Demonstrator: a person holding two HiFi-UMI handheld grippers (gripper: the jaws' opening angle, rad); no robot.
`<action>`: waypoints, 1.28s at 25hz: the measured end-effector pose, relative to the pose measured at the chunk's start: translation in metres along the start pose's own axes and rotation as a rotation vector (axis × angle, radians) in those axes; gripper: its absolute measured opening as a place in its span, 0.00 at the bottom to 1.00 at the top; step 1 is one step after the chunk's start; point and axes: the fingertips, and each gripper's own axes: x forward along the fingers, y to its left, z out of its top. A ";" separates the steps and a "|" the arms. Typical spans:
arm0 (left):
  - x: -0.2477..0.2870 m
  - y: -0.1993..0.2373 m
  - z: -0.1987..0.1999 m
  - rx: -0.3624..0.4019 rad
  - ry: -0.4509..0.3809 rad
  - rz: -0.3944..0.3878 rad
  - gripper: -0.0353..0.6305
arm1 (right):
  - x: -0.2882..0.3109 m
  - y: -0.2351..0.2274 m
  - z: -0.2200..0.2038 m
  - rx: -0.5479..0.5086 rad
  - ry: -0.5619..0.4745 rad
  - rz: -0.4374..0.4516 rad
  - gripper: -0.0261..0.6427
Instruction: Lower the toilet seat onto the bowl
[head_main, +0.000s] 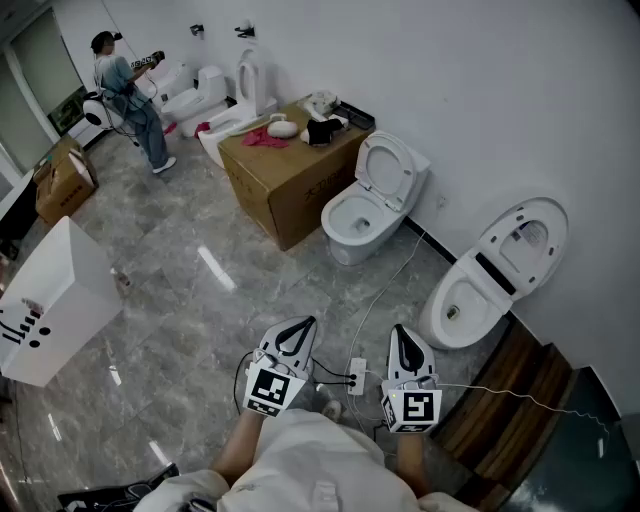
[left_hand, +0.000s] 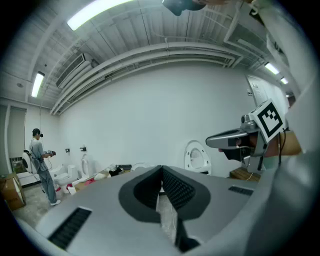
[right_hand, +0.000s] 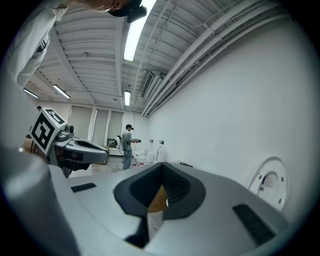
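In the head view two white toilets stand along the wall. The nearer one (head_main: 462, 305) is at the right, its seat and lid (head_main: 522, 243) raised against the wall. The farther toilet (head_main: 358, 218) also has its seat and lid (head_main: 388, 168) up. My left gripper (head_main: 297, 332) and right gripper (head_main: 405, 342) are held low near my body, both shut and empty, well short of either toilet. A raised lid (left_hand: 196, 157) shows ahead in the left gripper view, beyond the left gripper (left_hand: 161, 171). Another raised lid (right_hand: 270, 184) sits right of the right gripper (right_hand: 161, 168) in the right gripper view.
A large cardboard box (head_main: 290, 190) with clutter on top stands left of the farther toilet. A power strip (head_main: 357, 376) and cables lie on the floor between my grippers. A wooden platform (head_main: 505, 400) is at the lower right, a white box (head_main: 55, 300) at the left. A person (head_main: 128, 98) works far back.
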 end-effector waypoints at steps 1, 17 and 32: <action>0.002 0.001 0.001 -0.001 -0.002 0.003 0.07 | 0.002 -0.001 0.001 0.003 -0.004 0.002 0.04; 0.082 0.080 0.000 0.014 -0.001 -0.010 0.07 | 0.119 -0.007 -0.007 -0.087 0.052 0.017 0.05; 0.173 0.184 0.004 0.017 -0.029 -0.091 0.07 | 0.248 -0.008 0.005 -0.121 0.057 -0.028 0.05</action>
